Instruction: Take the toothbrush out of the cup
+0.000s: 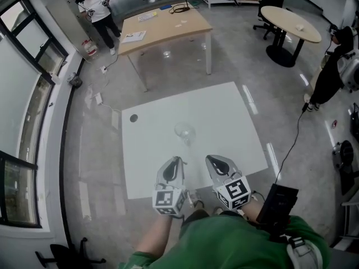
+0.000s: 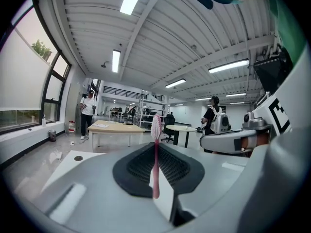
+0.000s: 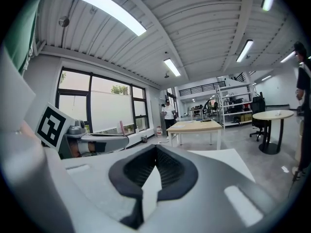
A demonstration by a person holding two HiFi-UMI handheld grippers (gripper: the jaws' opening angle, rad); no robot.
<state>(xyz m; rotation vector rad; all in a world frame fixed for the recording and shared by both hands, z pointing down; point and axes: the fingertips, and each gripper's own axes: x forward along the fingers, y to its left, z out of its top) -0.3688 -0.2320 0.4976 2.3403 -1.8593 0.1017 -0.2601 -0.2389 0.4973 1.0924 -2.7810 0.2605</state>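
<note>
The left gripper [image 2: 156, 154] pinches an upright pink, pale-bristled toothbrush [image 2: 156, 129]; the right gripper [image 3: 155, 152] is pressed together.

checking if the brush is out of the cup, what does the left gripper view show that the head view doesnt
Only the left gripper view: a pink toothbrush upright, clamped in the left tool. Only the head view: the clear cup, standing on the white table. Both: the wooden table beyond.

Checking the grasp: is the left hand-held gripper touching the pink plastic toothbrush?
Touching. The left gripper view shows the left hand-held gripper pinching the pink plastic toothbrush upright between its black pads.
</note>
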